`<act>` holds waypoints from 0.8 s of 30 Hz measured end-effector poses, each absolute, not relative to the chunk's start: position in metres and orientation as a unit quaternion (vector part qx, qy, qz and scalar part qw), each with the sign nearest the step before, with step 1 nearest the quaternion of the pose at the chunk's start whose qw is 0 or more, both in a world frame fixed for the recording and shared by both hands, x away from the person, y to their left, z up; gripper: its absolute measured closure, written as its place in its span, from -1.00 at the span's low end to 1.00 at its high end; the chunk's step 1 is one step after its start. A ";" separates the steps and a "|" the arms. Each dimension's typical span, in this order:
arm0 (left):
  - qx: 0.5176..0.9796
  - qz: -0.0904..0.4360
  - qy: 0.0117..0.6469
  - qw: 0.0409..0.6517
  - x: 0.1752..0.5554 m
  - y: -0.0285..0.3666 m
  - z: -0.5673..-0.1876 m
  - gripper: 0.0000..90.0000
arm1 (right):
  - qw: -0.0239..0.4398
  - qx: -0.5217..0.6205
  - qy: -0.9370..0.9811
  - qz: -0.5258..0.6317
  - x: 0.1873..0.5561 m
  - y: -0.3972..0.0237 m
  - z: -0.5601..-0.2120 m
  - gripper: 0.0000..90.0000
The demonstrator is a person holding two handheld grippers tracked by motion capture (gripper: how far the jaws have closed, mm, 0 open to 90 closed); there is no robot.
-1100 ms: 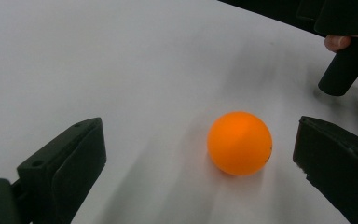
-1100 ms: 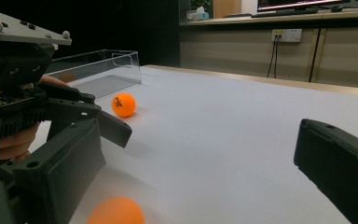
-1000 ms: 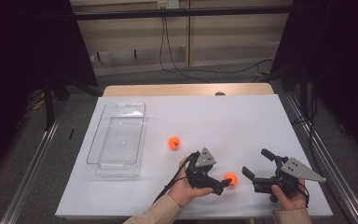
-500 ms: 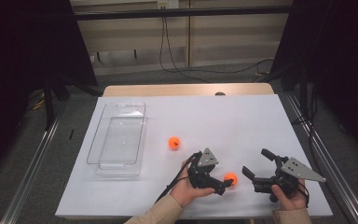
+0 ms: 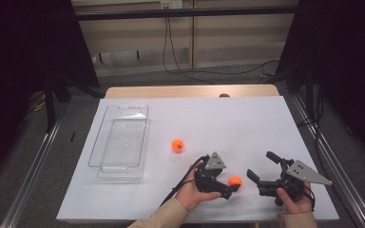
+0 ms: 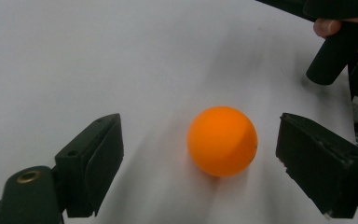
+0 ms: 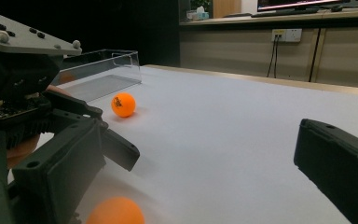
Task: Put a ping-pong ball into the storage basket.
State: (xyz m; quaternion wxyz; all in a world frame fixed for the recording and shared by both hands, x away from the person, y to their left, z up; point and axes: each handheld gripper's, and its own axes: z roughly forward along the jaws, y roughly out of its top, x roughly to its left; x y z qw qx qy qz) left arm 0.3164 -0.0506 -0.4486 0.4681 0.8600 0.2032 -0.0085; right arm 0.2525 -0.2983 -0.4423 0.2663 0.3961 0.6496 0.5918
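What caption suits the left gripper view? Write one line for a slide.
Left tool closing around an orange ball on the white table, pads not yet touching.

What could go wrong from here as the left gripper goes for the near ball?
The ball sits off-centre between the left gripper jaws, which have just been closing without touching it; one pad may hit first and roll it away. The right gripper is close, so the ball could knock against it.

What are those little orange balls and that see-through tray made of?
The orange balls look like smooth matte plastic, probably hollow table-tennis balls: one shows a faint seam and the other small print. The tray seems clear rigid plastic, since the table shows through its glossy walls.
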 end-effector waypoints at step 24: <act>0.882 -0.017 0.165 0.440 0.315 -0.065 -0.456 -0.31 | 0.265 0.394 0.654 0.588 0.252 -0.298 -0.443 -0.99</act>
